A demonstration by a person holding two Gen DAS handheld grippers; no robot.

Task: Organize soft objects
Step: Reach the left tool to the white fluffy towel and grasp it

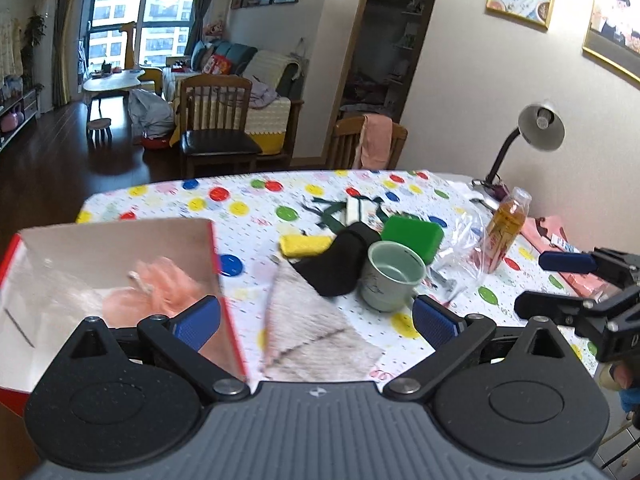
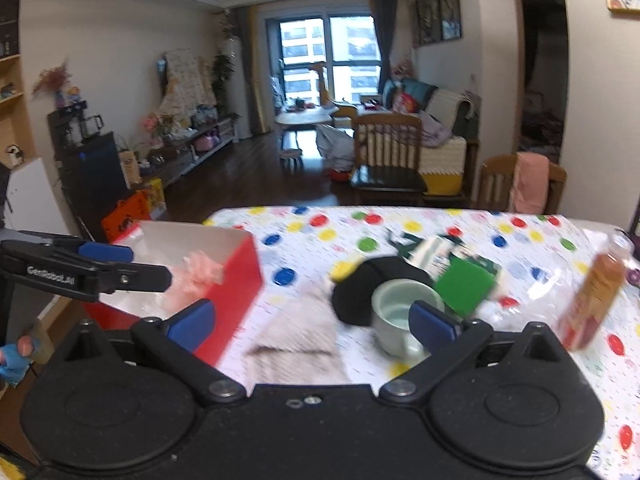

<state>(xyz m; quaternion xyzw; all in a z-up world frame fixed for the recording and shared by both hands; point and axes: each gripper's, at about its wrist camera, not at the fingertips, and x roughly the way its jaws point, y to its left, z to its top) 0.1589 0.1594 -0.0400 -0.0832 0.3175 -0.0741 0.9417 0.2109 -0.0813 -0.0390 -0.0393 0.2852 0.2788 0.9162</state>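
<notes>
A red box [image 1: 228, 320] with a white inside stands at the table's left and holds a pink mesh puff [image 1: 156, 288]. It also shows in the right wrist view [image 2: 236, 276] with the puff [image 2: 200, 272]. A grey cloth [image 1: 312, 328] lies flat beside the box. Behind it lie a black sock [image 1: 336, 260], a yellow cloth [image 1: 304, 245] and a green sponge [image 1: 414, 236]. My left gripper [image 1: 316, 322] is open and empty above the grey cloth. My right gripper [image 2: 312, 326] is open and empty, over the grey cloth [image 2: 300, 332] and the black sock [image 2: 356, 292].
A pale green cup [image 1: 392, 276] stands right of the sock. A tea bottle [image 1: 506, 232], a clear plastic bag [image 1: 464, 236] and a desk lamp [image 1: 536, 128] are at the right. A green-and-white item [image 1: 356, 208] lies farther back. Wooden chairs [image 1: 216, 128] stand behind the table [image 1: 248, 220].
</notes>
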